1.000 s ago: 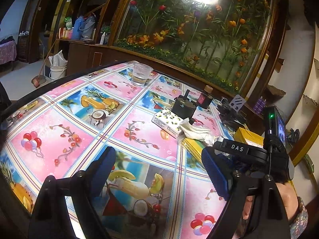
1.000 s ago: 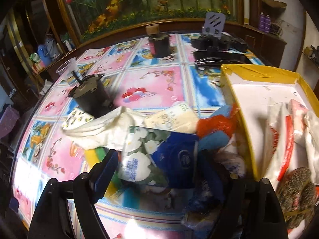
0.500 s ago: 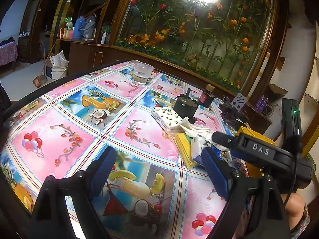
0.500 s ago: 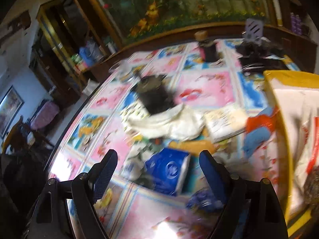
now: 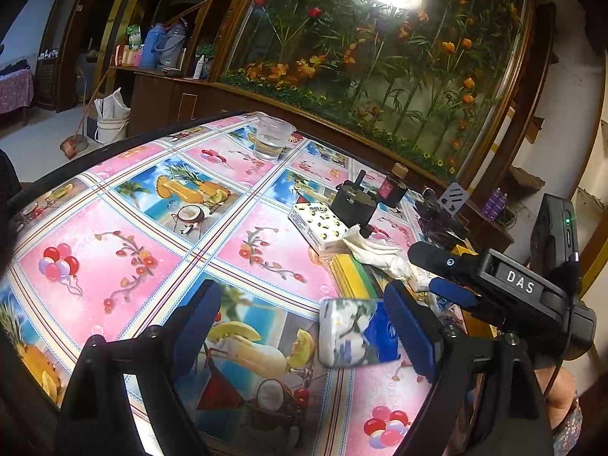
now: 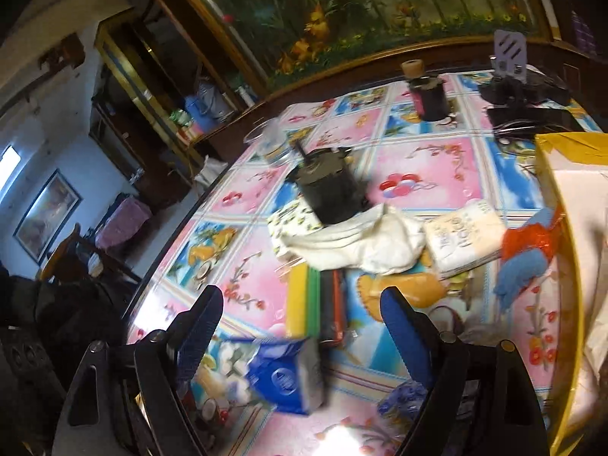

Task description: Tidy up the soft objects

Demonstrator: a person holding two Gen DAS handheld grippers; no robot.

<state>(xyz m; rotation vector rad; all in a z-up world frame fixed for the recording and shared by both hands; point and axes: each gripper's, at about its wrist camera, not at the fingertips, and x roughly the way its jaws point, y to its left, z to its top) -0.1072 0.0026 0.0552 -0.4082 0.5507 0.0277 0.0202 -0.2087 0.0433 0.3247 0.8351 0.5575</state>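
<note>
Tissue pack (image 6: 283,374), blue and white with flowers, seemingly lies flat.

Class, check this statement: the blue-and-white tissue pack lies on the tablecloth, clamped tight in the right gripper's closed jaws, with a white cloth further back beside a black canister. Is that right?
Not quite. The right gripper has its jaws wide open and grips nothing. The right wrist view shows the tissue pack lying free on the tablecloth. The white cloth does lie beside the black canister.

Clear cup (image 5: 273,143), dark bottle (image 5: 392,190), fruit-print tablecloth (image 5: 125,243), flower mural (image 5: 380,76)
</note>
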